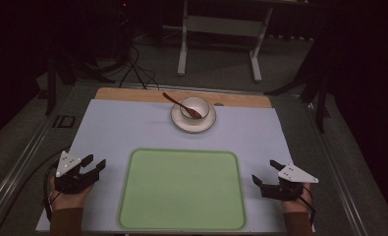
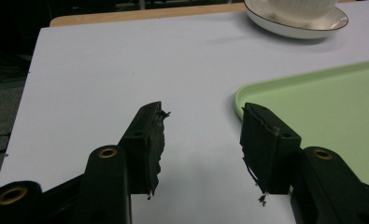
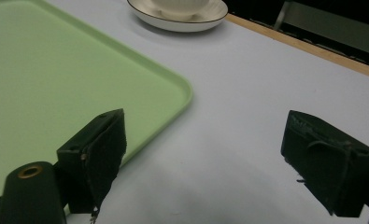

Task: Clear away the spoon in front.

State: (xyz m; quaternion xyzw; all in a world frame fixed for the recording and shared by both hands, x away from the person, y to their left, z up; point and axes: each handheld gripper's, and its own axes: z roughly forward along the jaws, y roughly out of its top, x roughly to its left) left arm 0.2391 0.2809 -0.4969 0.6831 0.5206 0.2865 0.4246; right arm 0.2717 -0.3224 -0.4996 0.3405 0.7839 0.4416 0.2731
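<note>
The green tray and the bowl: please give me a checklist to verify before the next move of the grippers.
1. Left gripper open, nothing between its jaws: ok.
2. Right gripper open, nothing between its jaws: ok.
3. Green tray bare, ready to receive things: ok.
4. Bowl upright on its saucer, beyond the tray: ok.
5. Spoon rests in the bowl, handle over the rim toward the left: ok.
6. Bowl contents: cannot tell.
</note>
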